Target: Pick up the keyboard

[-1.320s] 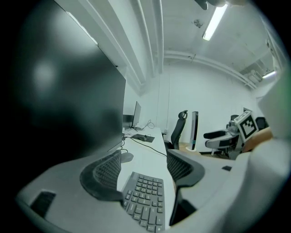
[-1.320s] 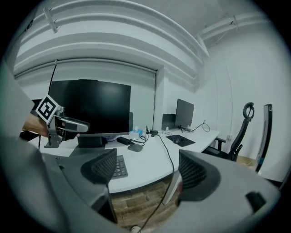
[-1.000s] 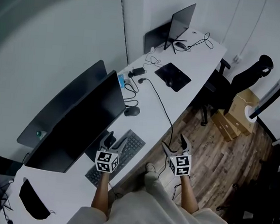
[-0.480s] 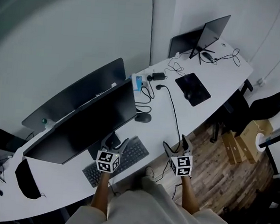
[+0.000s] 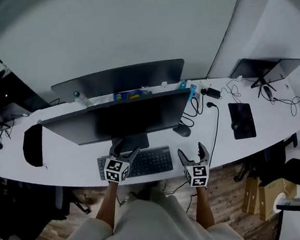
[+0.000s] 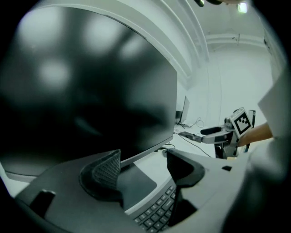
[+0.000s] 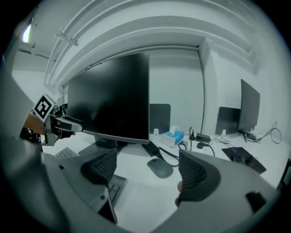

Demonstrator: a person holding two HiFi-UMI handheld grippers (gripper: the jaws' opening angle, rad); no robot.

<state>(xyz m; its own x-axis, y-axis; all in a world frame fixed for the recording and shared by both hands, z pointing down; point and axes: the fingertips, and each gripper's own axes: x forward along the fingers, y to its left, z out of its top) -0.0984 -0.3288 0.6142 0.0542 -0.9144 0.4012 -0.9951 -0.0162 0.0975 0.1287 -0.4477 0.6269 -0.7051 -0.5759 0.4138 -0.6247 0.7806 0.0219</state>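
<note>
Approach to the keyboard. The keyboard (image 5: 145, 162) lies flat near the front edge of the white desk (image 5: 68, 159), just in front of the monitor (image 5: 132, 115) and its foot, with the mouse (image 5: 181, 130) beyond its right end.

The left gripper (image 5: 126, 152) is held over the keyboard's left part. In the left gripper view its jaws are spread with nothing between them, and the keys (image 6: 157, 213) are seen below. The right gripper (image 5: 191, 154) is held off the keyboard's right end, likewise released and empty. In the right gripper view only the keyboard's corner (image 7: 110, 189) is caught by the left jaw.

For a sound lift, each short end is best taken by one gripper, with one jaw slid under the edge and the other set on top. The right gripper should be shifted left first. The two ends should be raised together so the board is kept level. The monitor foot (image 6: 136, 182) and the cable (image 5: 215, 129) are to be avoided.
</note>
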